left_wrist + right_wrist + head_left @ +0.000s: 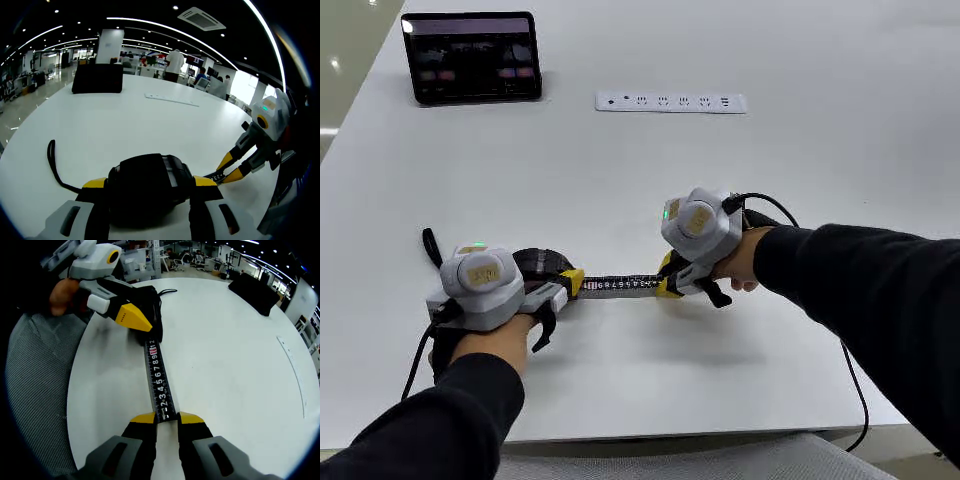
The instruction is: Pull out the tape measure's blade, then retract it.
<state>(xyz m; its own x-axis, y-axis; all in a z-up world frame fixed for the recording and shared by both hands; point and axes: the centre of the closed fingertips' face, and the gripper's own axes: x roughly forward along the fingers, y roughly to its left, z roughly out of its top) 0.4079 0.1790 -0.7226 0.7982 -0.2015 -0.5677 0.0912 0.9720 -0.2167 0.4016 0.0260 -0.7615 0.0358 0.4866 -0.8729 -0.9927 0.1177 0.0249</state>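
A black round-bodied tape measure [542, 266] [150, 172] [152, 305] lies near the front edge of the white tabletop [770, 170]. The left tongs [565, 283] [150, 183] [134, 319] are clamped on its body, a yellow tip on either side. Its black blade with white numerals [620, 285] [159, 382] is drawn out flat along the tabletop towards the right tongs [668, 287] [229, 169] [167, 418], which are pinched together on the blade's free end.

A black wrist strap [430, 245] [52, 162] trails from the case across the tabletop on the left. Nothing lies across the blade between the two pairs of tongs.

Well apart from them, at the far side, a black tablet [472, 57] [97, 78] [252, 287] stands propped up. A white power strip [670, 101] [171, 99] [292, 370] lies flat to its right. A black cable [855, 390] runs from the right gripper past the sleeve and over the front edge. A grey mesh chair [720, 465] [40, 390] sits just below that edge.
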